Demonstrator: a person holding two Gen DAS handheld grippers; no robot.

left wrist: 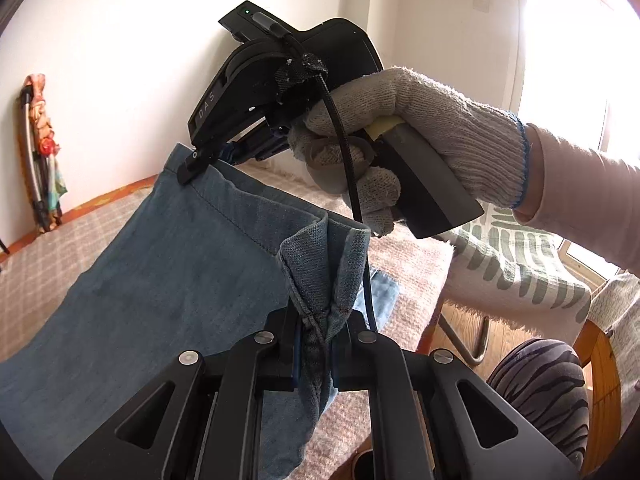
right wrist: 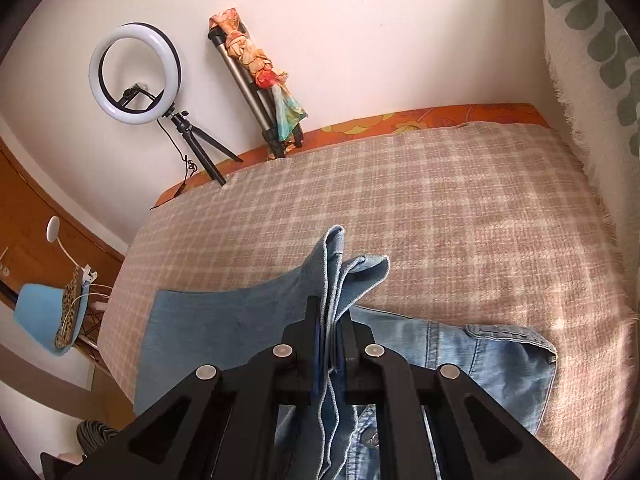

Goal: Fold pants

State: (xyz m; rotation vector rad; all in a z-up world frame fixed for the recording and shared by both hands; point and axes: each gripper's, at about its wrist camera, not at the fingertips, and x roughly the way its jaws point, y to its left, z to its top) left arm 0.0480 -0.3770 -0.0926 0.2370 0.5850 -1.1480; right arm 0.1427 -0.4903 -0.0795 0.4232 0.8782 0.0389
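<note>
The denim jeans (right wrist: 496, 364) lie partly on the plaid blanket (right wrist: 400, 200) that covers the bed, with the waist end, its seams and rivet button showing, spread flat at the blanket's near edge. Their leg end is lifted off the blanket and hangs stretched between the two tools, so the raised hem runs roughly level from one gripper across to the other while the cloth slopes down from it to the blanket.

The left gripper (left wrist: 314, 334) is clamped on a bunched corner of the hem, which sticks up in a crumpled peak between its fingers. The right gripper (right wrist: 330, 338) is closed on the other corner, folded layers of denim standing up past its tips; in the left wrist view a gloved hand (left wrist: 384, 136) squeezes its handle.

Beyond the blanket's far edge, a ring light (right wrist: 134, 74) on a small tripod and a folded tripod (right wrist: 256, 88) wrapped in a floral scarf lean at the wall.
</note>
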